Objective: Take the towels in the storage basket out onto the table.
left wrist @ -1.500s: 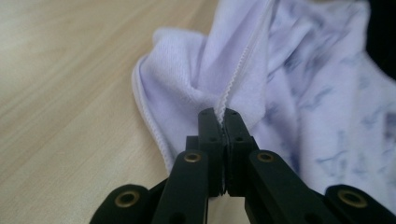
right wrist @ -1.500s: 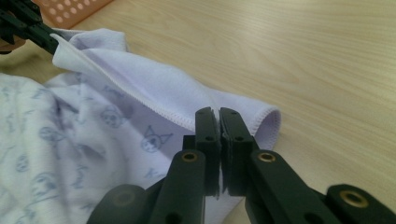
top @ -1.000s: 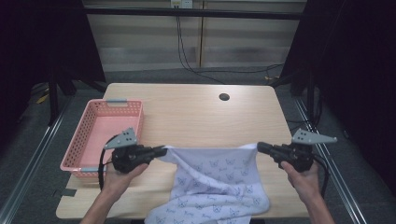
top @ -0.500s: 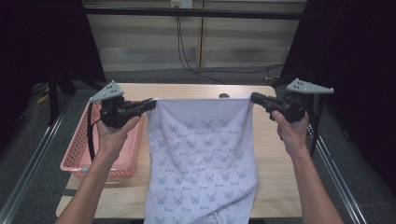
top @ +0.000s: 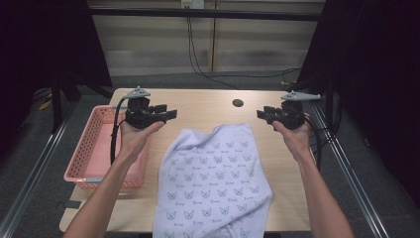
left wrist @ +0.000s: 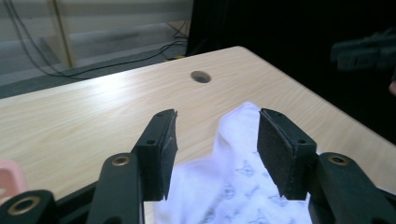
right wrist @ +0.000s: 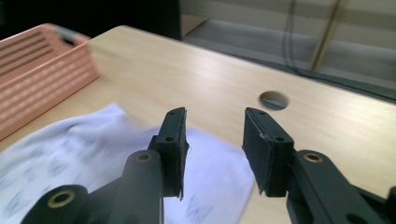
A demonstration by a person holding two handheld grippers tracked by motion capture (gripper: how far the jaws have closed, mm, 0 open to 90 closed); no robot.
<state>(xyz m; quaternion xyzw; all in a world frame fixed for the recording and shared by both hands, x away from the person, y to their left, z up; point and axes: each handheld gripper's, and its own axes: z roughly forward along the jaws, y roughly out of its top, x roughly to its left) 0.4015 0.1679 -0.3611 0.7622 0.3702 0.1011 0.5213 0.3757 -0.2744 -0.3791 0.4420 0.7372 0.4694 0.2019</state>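
Note:
A white cloth printed with small blue figures lies spread on the wooden table, its near end hanging over the front edge. My left gripper hovers above the cloth's far left corner. Its jaws have just been opening and stand apart with nothing between them. In the left gripper view the cloth lies below the left gripper. My right gripper hovers off the cloth's far right corner. Its jaws have also just been opening and hold nothing. The right gripper looks down on the cloth.
A pink slatted basket stands along the table's left edge, under my left forearm, and its wall shows in the right gripper view. A round cable hole sits at the far middle. Bare wood lies beyond the cloth.
Half a second ago both grippers held the cloth stretched up by its top corners. Now both have let go, and the cloth has dropped flat onto the table.

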